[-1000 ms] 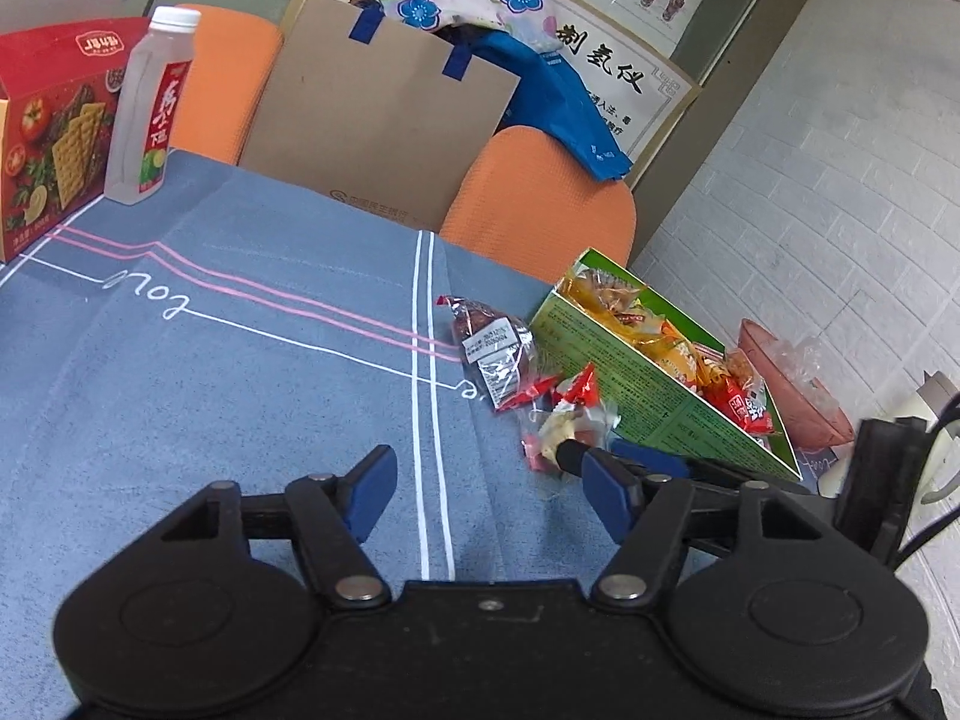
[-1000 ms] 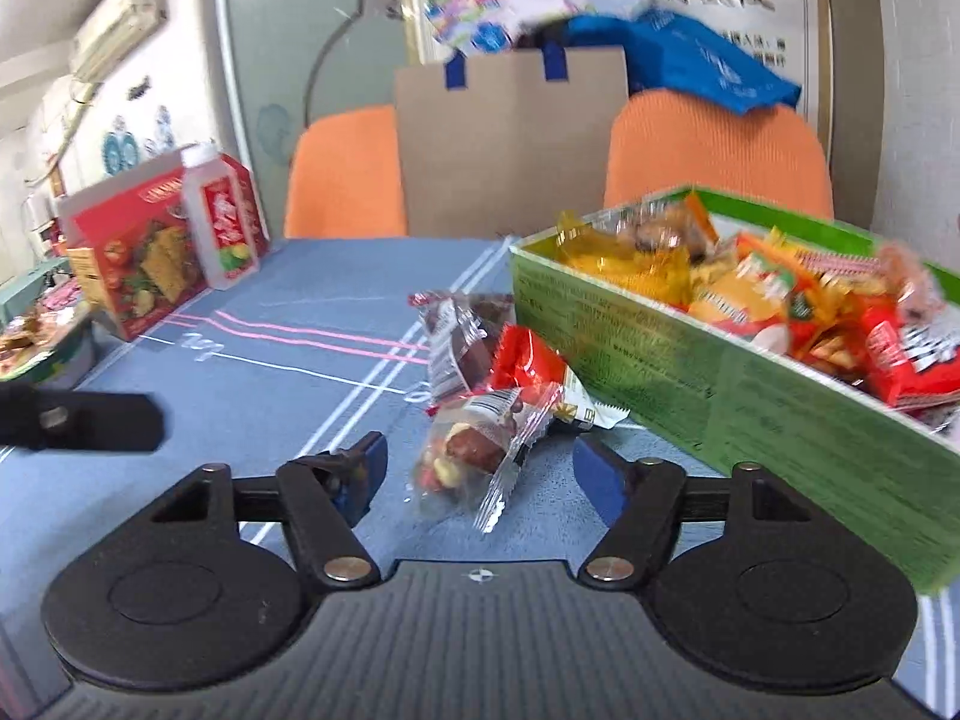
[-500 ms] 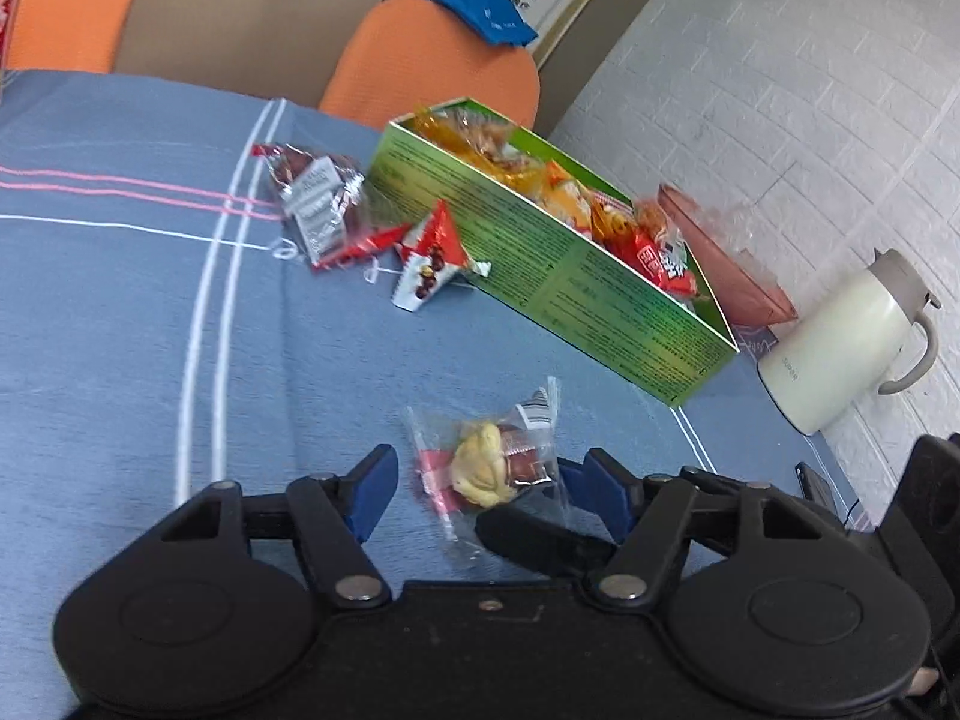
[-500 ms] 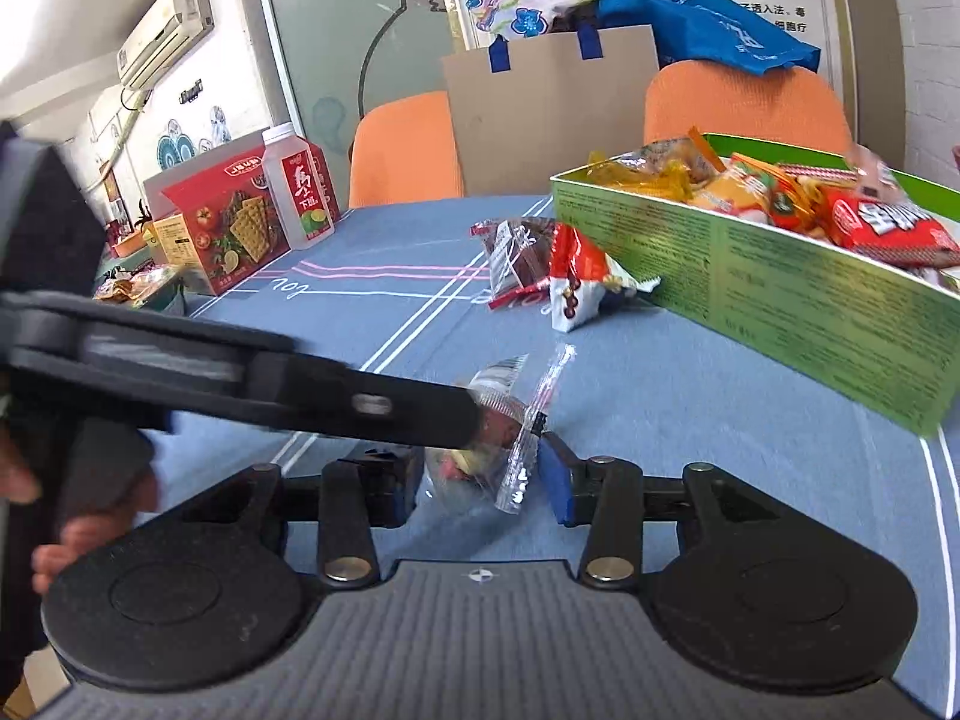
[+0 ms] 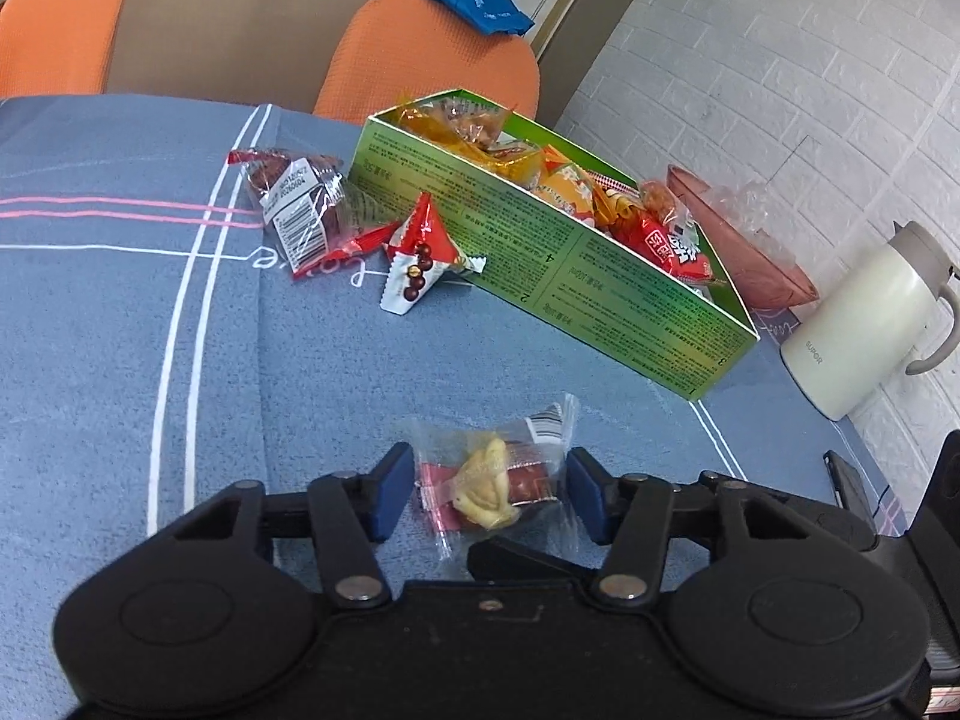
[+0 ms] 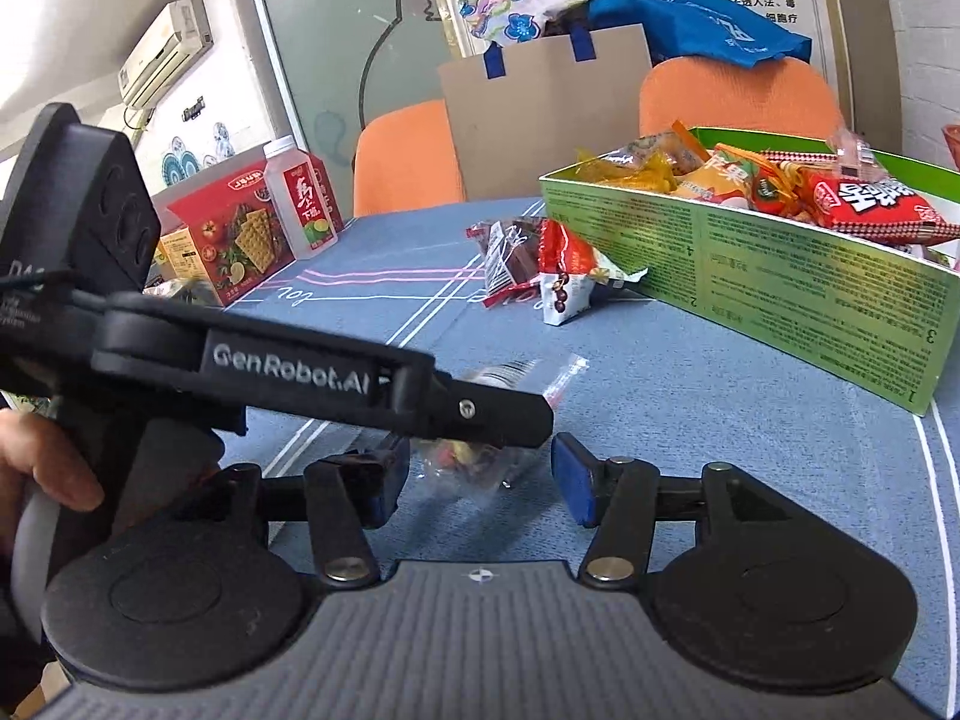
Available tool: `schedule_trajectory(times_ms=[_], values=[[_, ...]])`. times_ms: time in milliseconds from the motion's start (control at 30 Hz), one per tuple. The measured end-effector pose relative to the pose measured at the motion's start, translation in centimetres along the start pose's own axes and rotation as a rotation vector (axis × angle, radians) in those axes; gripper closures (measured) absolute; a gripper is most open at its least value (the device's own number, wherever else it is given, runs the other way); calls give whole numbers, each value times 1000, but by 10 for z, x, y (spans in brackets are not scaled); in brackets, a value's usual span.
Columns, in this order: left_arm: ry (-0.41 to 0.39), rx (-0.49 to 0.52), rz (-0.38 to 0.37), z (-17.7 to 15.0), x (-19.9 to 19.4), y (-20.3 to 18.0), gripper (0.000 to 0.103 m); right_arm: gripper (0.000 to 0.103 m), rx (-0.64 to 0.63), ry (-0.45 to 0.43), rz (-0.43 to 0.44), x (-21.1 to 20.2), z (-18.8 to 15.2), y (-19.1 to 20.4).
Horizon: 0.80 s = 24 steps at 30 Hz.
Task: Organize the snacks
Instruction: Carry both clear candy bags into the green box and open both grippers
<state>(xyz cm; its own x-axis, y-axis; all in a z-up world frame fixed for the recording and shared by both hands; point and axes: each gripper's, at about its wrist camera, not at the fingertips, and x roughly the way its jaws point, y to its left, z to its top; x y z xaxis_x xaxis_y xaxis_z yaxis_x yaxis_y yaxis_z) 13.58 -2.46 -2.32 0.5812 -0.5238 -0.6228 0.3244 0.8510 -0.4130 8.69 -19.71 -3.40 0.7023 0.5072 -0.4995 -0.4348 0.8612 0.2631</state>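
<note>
2 grippers frame 1 clear-wrapped snack (image 5: 489, 477) low in the left wrist view. Left gripper (image 5: 489, 495): fingers apart, pads either side of the wrapper, not pressing. Right gripper (image 6: 480, 477): fingers also apart, with the packet (image 6: 474, 456) between them and partly hidden behind the left tool's finger.

Judgement: the step is a pick by 1 tool. Close on the lumpy middle, not the loose film ends, which would likely slip. The other tool should back off first, since the 2 cross closely.

Green box (image 5: 600, 264) sits upper right, already heaped; carry high over its near wall. Red triangular packet (image 5: 420, 258) and brown packet (image 5: 294, 198) lie at its left end. Open blue tablecloth (image 5: 120, 360) at left gives retreat room; a white jug (image 5: 864, 318) stands by the right table edge.
</note>
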Motion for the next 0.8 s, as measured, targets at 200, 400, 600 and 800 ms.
schedule_trajectory(times_ms=[200, 400, 600, 800], values=[[-26, 14, 5, -4, -1, -8, 0, 33, -10, 13, -21, 6, -1, 2], [-77, 34, -29, 12, -10, -24, 0, 35, -28, -35, -46, -9, 6, 2], [-130, 98, -67, 44, -10, -53, 0, 36, -39, -142, -77, -28, 32, -10], [-152, 156, -133, 79, 11, -88, 0, 36, -33, -239, -146, -45, 55, -39]])
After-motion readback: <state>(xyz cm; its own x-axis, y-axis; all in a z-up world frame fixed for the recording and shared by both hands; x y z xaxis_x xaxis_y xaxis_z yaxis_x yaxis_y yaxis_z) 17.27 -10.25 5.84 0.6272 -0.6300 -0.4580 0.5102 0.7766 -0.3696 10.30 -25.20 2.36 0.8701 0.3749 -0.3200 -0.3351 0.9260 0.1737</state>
